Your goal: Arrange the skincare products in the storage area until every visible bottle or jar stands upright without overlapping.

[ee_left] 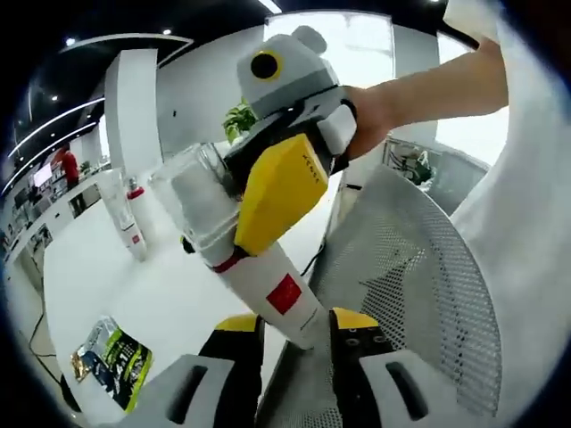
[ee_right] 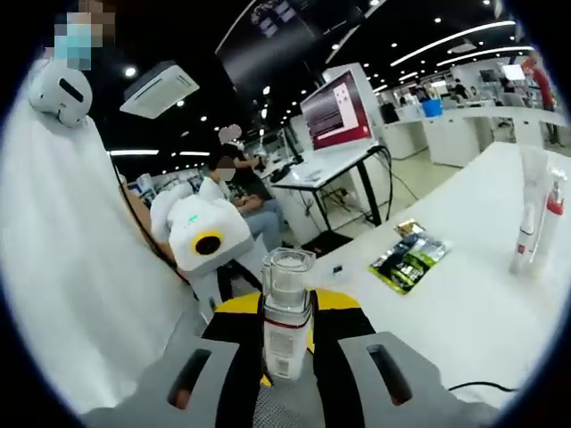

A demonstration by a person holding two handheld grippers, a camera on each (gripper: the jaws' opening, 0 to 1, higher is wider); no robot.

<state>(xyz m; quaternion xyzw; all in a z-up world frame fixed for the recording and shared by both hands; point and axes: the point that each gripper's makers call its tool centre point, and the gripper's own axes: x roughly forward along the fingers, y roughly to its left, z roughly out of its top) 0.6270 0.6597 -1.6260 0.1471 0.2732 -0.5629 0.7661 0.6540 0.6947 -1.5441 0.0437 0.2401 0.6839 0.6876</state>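
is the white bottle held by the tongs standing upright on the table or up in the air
In the air. Both tongs clamp the bottle off the table, tilted in the left gripper view.

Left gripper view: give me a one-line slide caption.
Both grippers clamp one white red-labelled bottle above the white table; the right gripper grips its clear cap end.
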